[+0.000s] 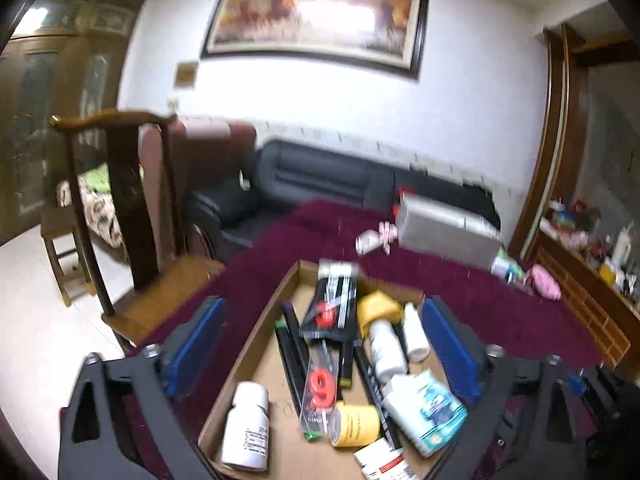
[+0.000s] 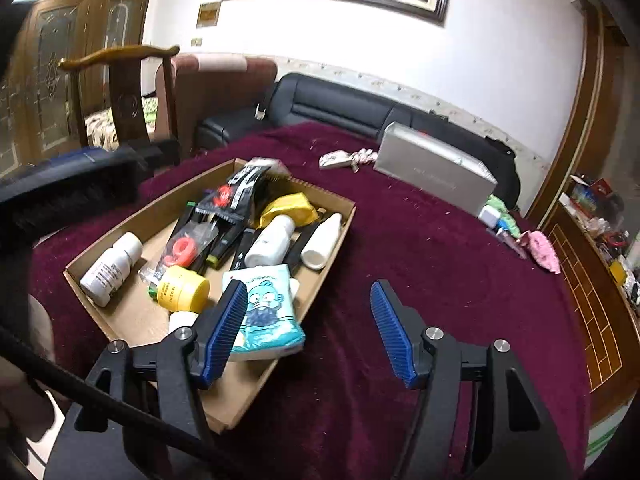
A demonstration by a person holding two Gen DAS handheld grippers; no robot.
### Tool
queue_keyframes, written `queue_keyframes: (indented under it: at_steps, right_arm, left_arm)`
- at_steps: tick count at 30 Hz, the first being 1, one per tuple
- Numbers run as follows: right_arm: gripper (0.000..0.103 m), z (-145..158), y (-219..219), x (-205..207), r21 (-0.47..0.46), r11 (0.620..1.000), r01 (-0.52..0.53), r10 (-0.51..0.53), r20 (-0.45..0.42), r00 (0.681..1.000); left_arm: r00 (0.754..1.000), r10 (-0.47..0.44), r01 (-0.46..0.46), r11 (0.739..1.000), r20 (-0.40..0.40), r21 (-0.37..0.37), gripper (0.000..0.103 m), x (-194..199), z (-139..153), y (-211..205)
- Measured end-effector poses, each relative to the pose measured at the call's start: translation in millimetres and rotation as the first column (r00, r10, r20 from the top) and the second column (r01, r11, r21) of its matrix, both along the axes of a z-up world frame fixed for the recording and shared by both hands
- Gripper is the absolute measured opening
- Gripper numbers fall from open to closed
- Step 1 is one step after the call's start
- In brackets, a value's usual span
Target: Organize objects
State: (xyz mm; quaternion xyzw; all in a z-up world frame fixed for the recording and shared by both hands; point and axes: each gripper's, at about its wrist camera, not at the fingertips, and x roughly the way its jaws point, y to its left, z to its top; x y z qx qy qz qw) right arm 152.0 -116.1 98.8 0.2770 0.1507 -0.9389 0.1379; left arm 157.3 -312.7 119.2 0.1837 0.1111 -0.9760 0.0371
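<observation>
A cardboard tray [image 1: 248, 344] [image 2: 132, 312] lies on the maroon cloth [image 2: 440, 280]. In it are a white pill bottle [image 1: 246, 428] [image 2: 112, 268], a yellow jar [image 1: 356, 426] [image 2: 182, 292], a black packet [image 1: 332, 304] [image 2: 236, 192], a red number candle [image 1: 320, 388] [image 2: 180, 252], two white bottles [image 1: 386, 348] [image 2: 272, 240] and dark pens. A blue tissue pack [image 1: 432, 412] [image 2: 268, 308] rests at the tray's near edge. My left gripper [image 1: 323, 308] hangs open above the tray, holding nothing. My right gripper [image 2: 308, 286] is open, and its left pad stands in front of the tissue pack without pressing it.
A silver box [image 1: 448, 232] [image 2: 432, 176] lies at the far side of the cloth, with a pink pouch [image 1: 544, 284] [image 2: 540, 250] and small items beside it. A wooden chair [image 1: 128, 200] [image 2: 124, 96] stands at the left, a black sofa [image 1: 320, 172] behind, and a cluttered cabinet at the right.
</observation>
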Motion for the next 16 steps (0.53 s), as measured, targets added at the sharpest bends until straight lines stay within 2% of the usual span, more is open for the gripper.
queue_keyframes:
  at_steps: [3,6,11,13,16]
  right_arm:
    - [0.069,6.7,10.9,4.5,-0.022,1.0,0.011,-0.011,-0.023,1.0]
    - [0.069,11.6,22.2,6.8,-0.043,0.999,0.024,-0.025,-0.035,0.999]
    - [0.069,12.0,36.6,6.1,-0.064,0.997,0.045,-0.046,-0.028,0.999]
    - [0.069,11.1,41.3,5.1,-0.068,0.996,0.051,-0.052,-0.021,0.998]
    - [0.069,10.3,48.5,4.2,-0.073,0.996,0.059,-0.06,-0.013,0.998]
  left_arm:
    - [0.999,0.012,-0.01,0.999,-0.049,0.036,0.101,16.3,14.6,-3.4]
    - [0.999,0.045,-0.043,0.997,-0.025,0.069,0.101,23.8,23.1,-5.2]
    - [0.999,-0.033,0.029,0.987,0.02,0.156,0.101,22.6,17.6,-4.6]
    - [0.999,-0.038,0.032,0.989,0.038,0.145,0.101,20.5,15.0,1.6]
    - [0.998,-0.005,0.0,0.998,0.067,0.064,0.101,16.1,13.1,19.2]
